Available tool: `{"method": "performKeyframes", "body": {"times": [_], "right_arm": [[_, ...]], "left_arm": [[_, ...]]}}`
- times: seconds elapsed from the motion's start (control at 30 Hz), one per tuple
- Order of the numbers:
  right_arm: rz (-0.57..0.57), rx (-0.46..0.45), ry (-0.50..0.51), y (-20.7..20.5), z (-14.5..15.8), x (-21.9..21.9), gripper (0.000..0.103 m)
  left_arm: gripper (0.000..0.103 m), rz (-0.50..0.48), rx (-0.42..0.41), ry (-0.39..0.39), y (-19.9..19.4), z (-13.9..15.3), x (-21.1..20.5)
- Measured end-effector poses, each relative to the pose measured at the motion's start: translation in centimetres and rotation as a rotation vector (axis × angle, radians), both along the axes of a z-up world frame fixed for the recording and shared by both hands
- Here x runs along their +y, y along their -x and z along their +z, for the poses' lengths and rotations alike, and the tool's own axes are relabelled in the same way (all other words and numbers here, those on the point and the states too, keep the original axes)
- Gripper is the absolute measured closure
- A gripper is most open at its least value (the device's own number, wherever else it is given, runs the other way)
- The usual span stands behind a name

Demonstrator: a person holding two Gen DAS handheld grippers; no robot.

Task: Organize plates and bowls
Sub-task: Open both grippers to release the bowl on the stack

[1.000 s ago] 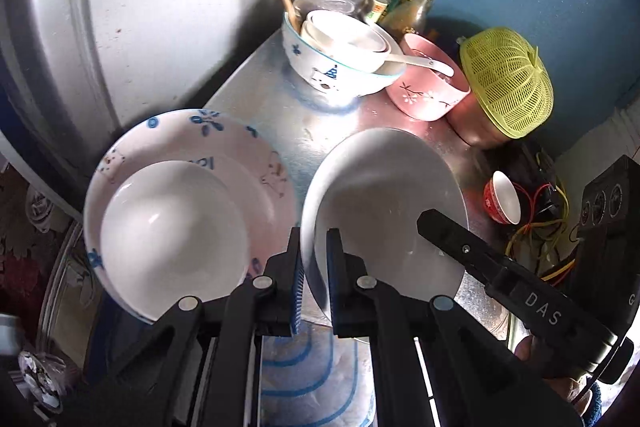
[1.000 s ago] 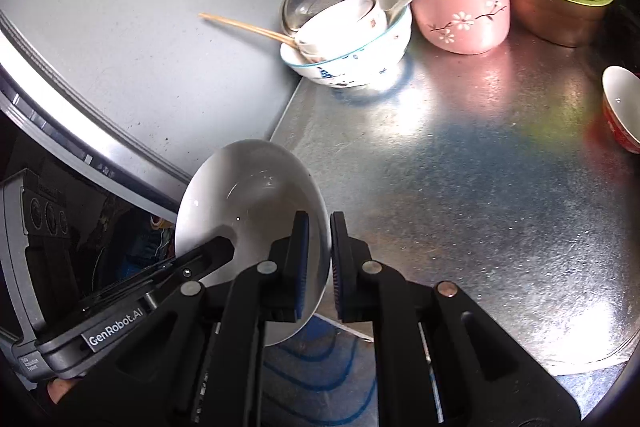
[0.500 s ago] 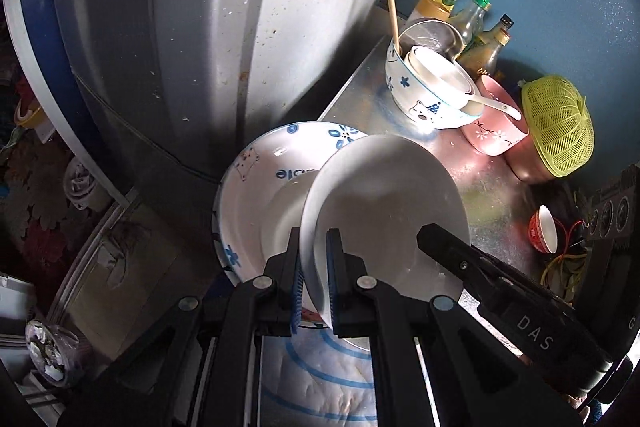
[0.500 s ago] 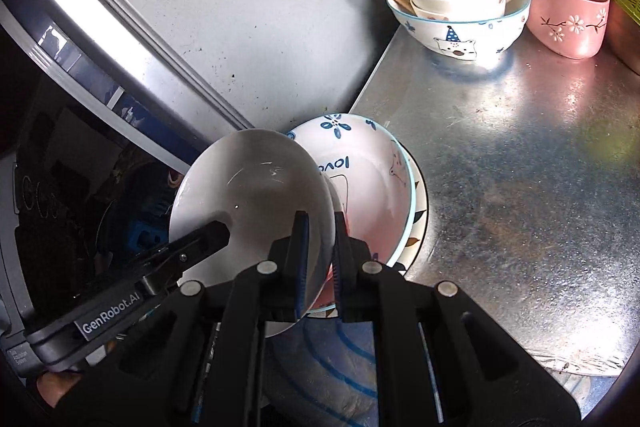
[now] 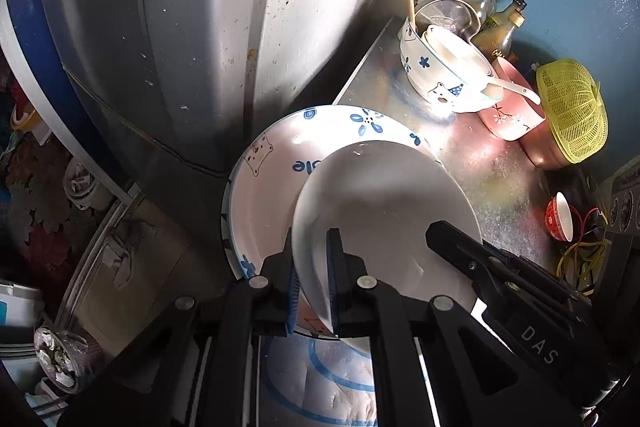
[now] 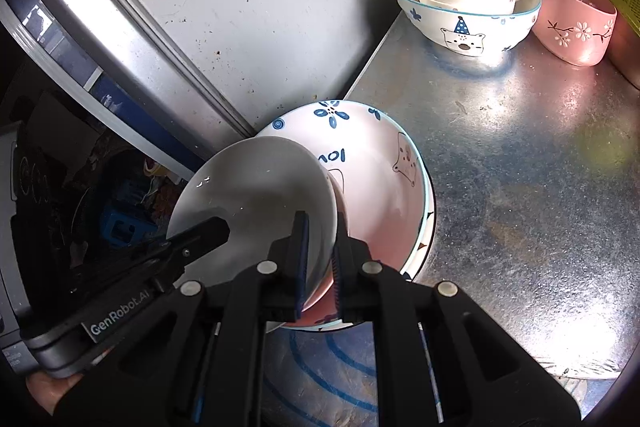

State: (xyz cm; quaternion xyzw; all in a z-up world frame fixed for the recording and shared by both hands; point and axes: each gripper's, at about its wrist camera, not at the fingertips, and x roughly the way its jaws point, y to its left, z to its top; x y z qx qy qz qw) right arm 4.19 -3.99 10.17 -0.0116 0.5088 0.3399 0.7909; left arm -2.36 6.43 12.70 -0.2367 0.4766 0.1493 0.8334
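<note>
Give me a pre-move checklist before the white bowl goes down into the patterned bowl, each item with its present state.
1. Left gripper clamped on the white bowl rim: ok.
2. Right gripper clamped on the opposite rim: ok.
3. White bowl over the patterned bowl: ok, though tilted.
4. Patterned bowl free of loose items: cannot tell, its middle is covered.
5. Patterned bowl fully on the metal counter: not ok, it overhangs the near edge.
6. Bear bowl stack clear of the path: ok.
</note>
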Motion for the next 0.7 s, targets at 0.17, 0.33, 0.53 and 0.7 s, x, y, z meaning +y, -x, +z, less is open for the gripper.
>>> {"method": "performKeyframes", "body": {"times": [0.17, 0.33, 0.53, 0.7], "right_arm": [[0.0, -0.023, 0.022, -0.01, -0.05, 0.23, 0.092], [-0.006, -0.016, 0.021, -0.26, -0.11, 0.34, 0.089], [-0.011, -0.013, 0.021, -0.24, 0.0, 0.36, 0.088], [-0.02, -0.018, 0.015, -0.19, 0.23, 0.31, 0.088]], "left_arm": [[0.09, -0.014, -0.001, 0.004, -0.34, -0.22, 0.18], [0.088, -0.02, 0.0, 0.008, -0.51, -0.19, 0.34], [0.062, -0.021, -0.016, 0.004, -0.27, 0.26, 0.21], [0.055, -0.012, -0.034, 0.017, -0.06, 0.54, 0.66]]}}
